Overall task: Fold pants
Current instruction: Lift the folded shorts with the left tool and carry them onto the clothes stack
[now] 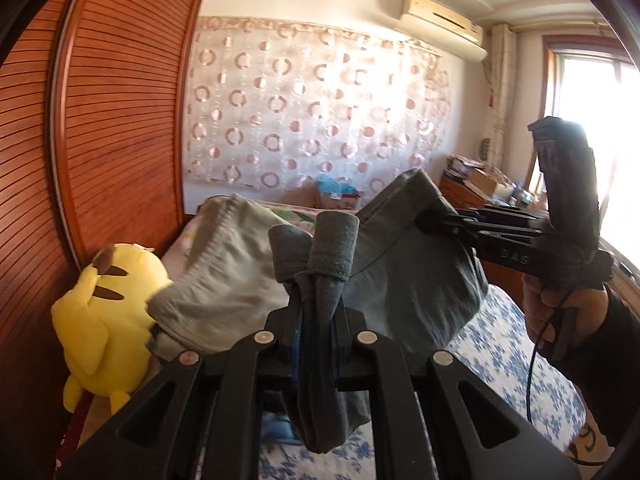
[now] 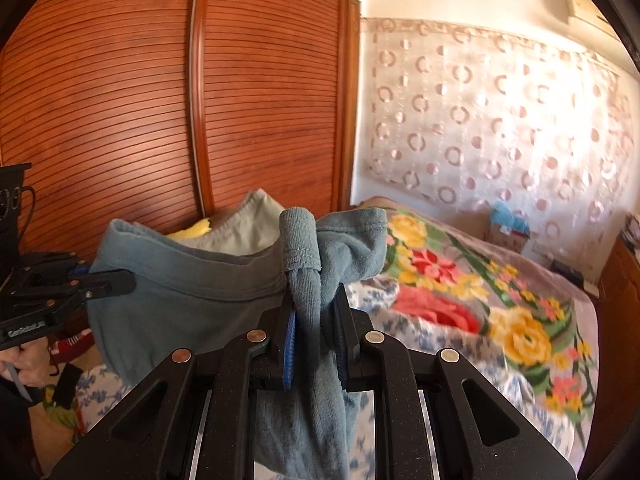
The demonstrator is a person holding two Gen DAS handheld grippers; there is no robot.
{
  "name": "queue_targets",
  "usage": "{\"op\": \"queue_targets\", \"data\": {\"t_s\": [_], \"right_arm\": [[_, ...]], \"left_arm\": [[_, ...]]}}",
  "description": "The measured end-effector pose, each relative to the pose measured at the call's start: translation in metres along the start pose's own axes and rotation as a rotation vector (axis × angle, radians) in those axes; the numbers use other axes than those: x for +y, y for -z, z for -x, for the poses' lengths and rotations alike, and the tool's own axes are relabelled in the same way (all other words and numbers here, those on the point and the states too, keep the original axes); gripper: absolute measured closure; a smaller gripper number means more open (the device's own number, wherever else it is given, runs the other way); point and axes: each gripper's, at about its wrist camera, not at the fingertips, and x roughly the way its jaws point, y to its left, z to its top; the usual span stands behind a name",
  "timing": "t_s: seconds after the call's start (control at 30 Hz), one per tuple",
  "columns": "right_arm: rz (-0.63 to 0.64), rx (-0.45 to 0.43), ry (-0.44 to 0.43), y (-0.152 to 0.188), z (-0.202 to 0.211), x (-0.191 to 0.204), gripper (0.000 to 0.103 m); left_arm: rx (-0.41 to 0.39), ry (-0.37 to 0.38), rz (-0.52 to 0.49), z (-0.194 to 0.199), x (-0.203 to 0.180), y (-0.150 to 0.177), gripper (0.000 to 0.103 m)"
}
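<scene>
1. Left gripper (image 1: 316,280): jaws clamped narrow on bunched fabric of the grey-blue knit cotton pants (image 1: 408,280).
2. Right gripper (image 2: 314,300): likewise clamped on the pants' edge.
3. Pants hang stretched between both, above the blue floral bedsheet (image 1: 500,356).
4. Yellow plush toy (image 1: 104,312) at nine o'clock.

I see grey-green pants (image 1: 404,276) with a paler grey lining (image 1: 224,276) showing inside. My left claw (image 1: 316,304) and right claw (image 2: 310,312) are black, the right one with a blue pad (image 2: 289,356). A bright yellow plush toy (image 1: 108,320) has brown-black marks. The wardrobe (image 2: 132,100) is reddish-brown with fine horizontal slats. The curtain (image 1: 316,112) is white with pinkish ring shapes. The bed (image 1: 508,356) has a white sheet with small blue flowers, and the blanket (image 2: 480,300) shows red and yellow flowers with green leaves.
</scene>
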Motion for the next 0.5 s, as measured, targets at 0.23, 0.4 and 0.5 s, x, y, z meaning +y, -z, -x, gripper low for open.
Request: {"op": "queue_targets", "data": {"t_s": [0.23, 0.4, 0.5], "right_arm": [[0.113, 0.020, -0.049, -0.043, -0.059, 0.006, 0.090], [0.164, 0.025, -0.094, -0.066, -0.096, 0.015, 0.090], [0.198, 0.032, -0.112, -0.074, -0.117, 0.024, 0.090]], "left_arm": [[-0.017, -0.080, 0.055, -0.011, 0.025, -0.007, 0.096], [-0.017, -0.113, 0.102, -0.018, 0.043, -0.004, 0.096], [-0.011, -0.124, 0.117, -0.020, 0.051, -0.002, 0.096]]}}
